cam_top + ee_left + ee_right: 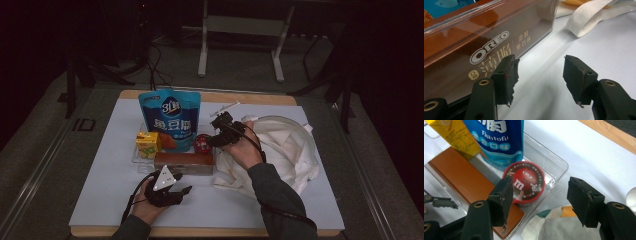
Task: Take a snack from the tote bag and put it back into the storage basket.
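A clear tray holds a blue Fishtofu bag standing upright, a yellow drink carton, a red round M&M tub and a brown Oreo box along its near side. My right gripper hovers open just above the red tub, with nothing pressed between its pads. My left gripper rests low on the white board, open and empty. Its left jaw is close to the tray wall in front of the Oreo box.
A crumpled white cloth bag lies right of the tray, under the right hand; one of its straps reaches toward the Oreo box. The white board sits on a wooden table. Dark floor and metal stand legs lie beyond.
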